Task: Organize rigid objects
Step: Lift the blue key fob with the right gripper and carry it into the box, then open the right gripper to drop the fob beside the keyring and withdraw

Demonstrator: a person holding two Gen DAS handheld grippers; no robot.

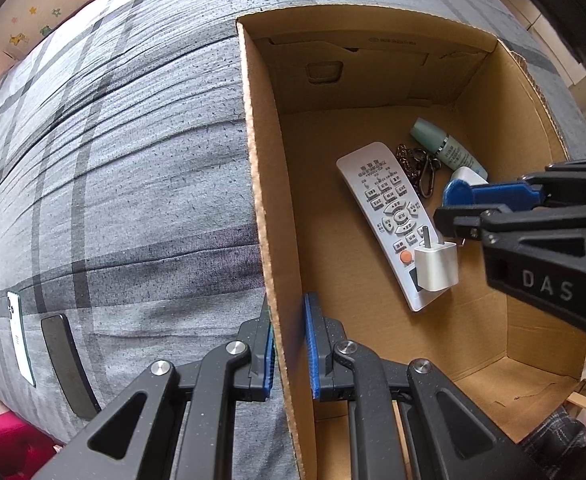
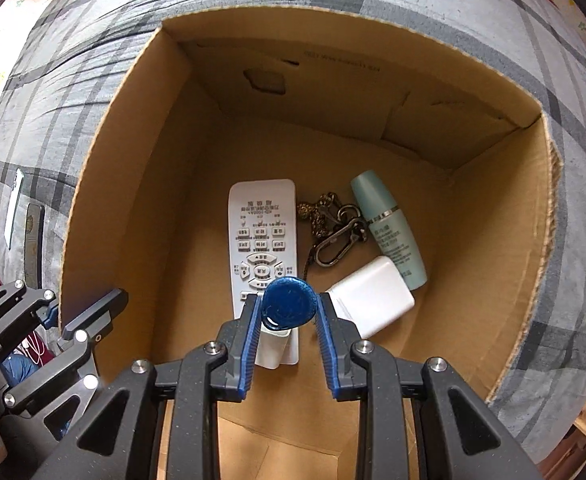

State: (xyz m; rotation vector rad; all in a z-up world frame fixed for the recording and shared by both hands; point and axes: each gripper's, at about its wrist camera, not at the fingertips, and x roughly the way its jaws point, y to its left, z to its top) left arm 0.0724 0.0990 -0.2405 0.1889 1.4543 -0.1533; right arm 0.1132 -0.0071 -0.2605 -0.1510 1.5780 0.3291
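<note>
Two grippers at a cardboard box [image 2: 105,184] on a grey plaid bedsheet [image 1: 113,152].

From left: white phone [image 1: 20,336] and dark phone [image 1: 67,364] flat on the sheet; left gripper [image 1: 289,348] clamped on the box's wall; inside, white remote [image 2: 261,236], keychain [image 2: 331,228], charger [image 2: 373,296], green bottle [image 2: 389,228]; right gripper [image 2: 289,312] pinching a blue key fob [image 2: 289,302] above the remote.

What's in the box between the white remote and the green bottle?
A metal keychain with a chain and clip lies on the box floor between the remote and the green bottle; the right wrist view shows it best.
</note>
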